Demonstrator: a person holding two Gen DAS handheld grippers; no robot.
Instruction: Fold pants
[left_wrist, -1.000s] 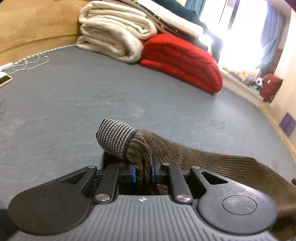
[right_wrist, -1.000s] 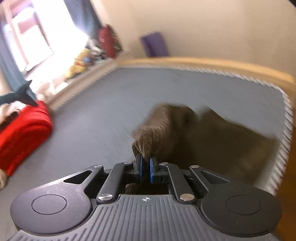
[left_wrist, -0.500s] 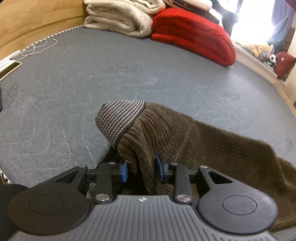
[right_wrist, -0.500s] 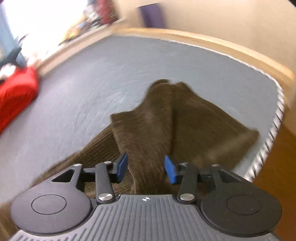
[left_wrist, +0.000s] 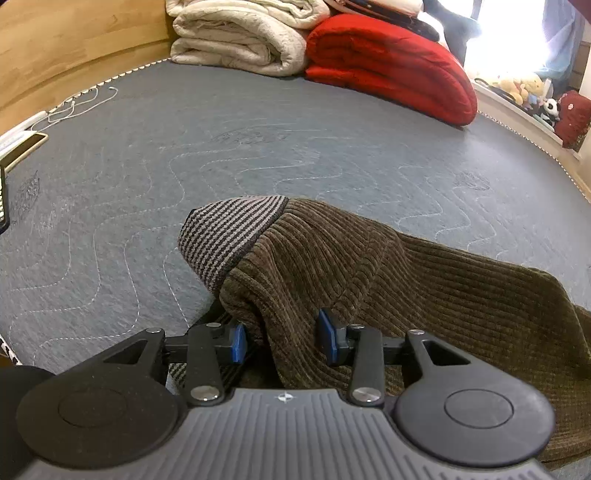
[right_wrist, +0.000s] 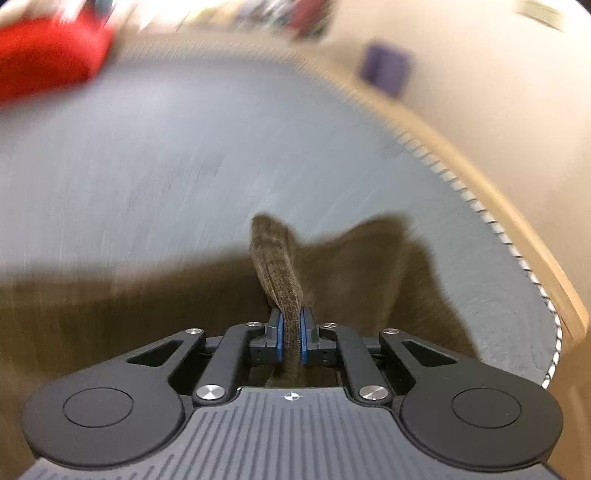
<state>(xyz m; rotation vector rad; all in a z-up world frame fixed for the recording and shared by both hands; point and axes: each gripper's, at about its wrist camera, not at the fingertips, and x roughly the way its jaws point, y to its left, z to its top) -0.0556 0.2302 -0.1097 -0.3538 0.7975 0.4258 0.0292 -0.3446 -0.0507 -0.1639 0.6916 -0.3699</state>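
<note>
Grey quilted mattress (left_wrist: 258, 147) fills both views, wood bed frame (left_wrist: 55, 48) along its edge. At the far end, a folded cream blanket (left_wrist: 243, 40) sits just beside a folded red blanket (left_wrist: 388, 62), touching it. Beyond the bed in the left wrist view, stuffed toys (left_wrist: 524, 88) on a ledge by a bright window. White cable (left_wrist: 85, 103) lies on the mattress near the frame, and a phone-like device (left_wrist: 22, 147) at the left edge.

Brown corduroy pants (left_wrist: 406, 280) lie on the mattress near the front edge, bunched up, spreading right. Striped grey-black cuff (left_wrist: 229, 232) sticks out at the left end of the bunch.

Left claw (left_wrist: 280, 339): jaws have just been opening, blue pads apart, a hanging fold of pants between them; the right pad sits against the cloth but there's no squeeze, the left pad is clear of it.

Right wrist view is motion-blurred. Right claw (right_wrist: 291, 338): jaws have just been closing and are now clamped on a narrow upright fold of the pants, which rises above the pads. The rest of the pants spread over the mattress behind it, near the bed's corner.
</note>
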